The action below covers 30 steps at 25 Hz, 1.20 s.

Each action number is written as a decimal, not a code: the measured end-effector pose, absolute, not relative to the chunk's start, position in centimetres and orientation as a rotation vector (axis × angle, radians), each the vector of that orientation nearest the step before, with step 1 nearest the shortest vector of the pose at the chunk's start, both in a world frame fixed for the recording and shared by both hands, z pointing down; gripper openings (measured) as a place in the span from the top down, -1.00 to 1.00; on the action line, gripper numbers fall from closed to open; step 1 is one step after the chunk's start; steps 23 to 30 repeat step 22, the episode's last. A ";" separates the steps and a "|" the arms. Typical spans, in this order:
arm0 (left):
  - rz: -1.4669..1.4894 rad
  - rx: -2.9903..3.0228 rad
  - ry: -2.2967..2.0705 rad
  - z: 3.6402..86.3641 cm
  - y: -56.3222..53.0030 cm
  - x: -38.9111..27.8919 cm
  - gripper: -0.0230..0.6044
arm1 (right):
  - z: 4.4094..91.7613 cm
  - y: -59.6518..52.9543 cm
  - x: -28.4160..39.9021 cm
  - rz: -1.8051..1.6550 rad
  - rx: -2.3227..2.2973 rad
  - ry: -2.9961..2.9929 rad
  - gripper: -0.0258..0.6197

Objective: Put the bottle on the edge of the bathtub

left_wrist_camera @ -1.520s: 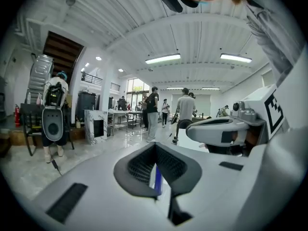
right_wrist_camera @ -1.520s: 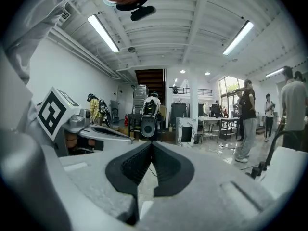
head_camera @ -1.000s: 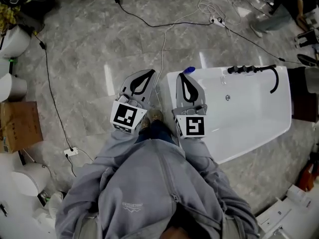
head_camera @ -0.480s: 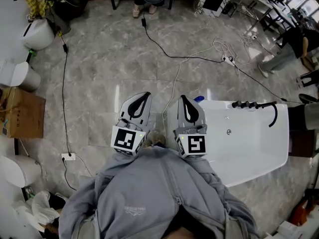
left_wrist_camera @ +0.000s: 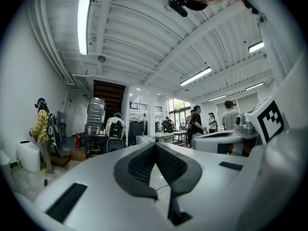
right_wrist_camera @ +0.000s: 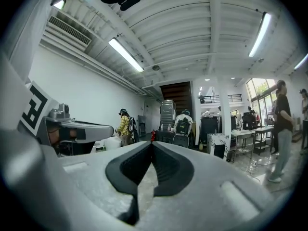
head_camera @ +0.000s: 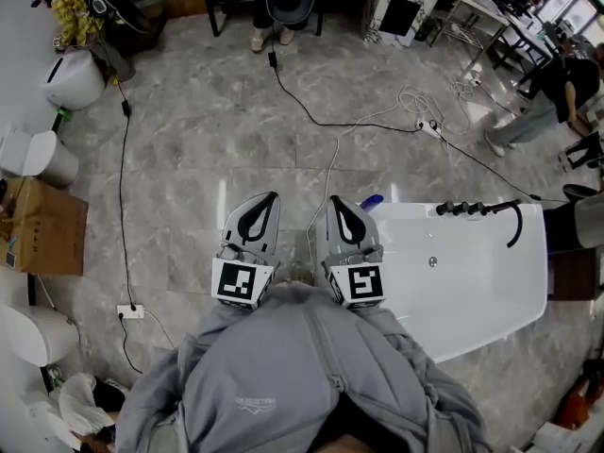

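Bottle point(head_camera: 371, 200), only its blue tip showing, sits at the upper-left corner of the bathtub point(head_camera: 406, 217), centre-right of frame, apparently on the rim. Left gripper point(head_camera: 269, 199) and right gripper point(head_camera: 335, 204) are clenched on nothing. Task looks done.

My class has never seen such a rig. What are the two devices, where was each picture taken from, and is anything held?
A person holds two hand tools with two jaws each: the left gripper and the right gripper. The downward picture comes from a camera on the person's head; the other two from cameras riding on each gripper. Both grippers are shut and empty. On the floor stands a white bathtub; a small blue thing at its corner may be the bottle.
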State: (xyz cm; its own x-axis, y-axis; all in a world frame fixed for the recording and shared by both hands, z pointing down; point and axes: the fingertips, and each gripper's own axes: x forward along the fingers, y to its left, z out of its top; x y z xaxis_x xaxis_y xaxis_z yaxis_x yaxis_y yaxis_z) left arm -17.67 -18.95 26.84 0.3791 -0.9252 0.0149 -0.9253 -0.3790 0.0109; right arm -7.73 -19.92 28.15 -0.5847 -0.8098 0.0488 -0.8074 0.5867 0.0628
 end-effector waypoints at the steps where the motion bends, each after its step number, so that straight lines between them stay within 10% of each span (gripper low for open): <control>1: 0.011 2.604 -1.731 26.8 -18.9 -17.4 0.91 | 28.2 -19.9 -7.7 -0.048 1.393 -2.737 0.91; 30: -0.001 2.651 -1.671 26.8 -19.5 -16.7 0.91 | 28.0 -20.5 -7.9 -0.048 1.392 -2.748 0.91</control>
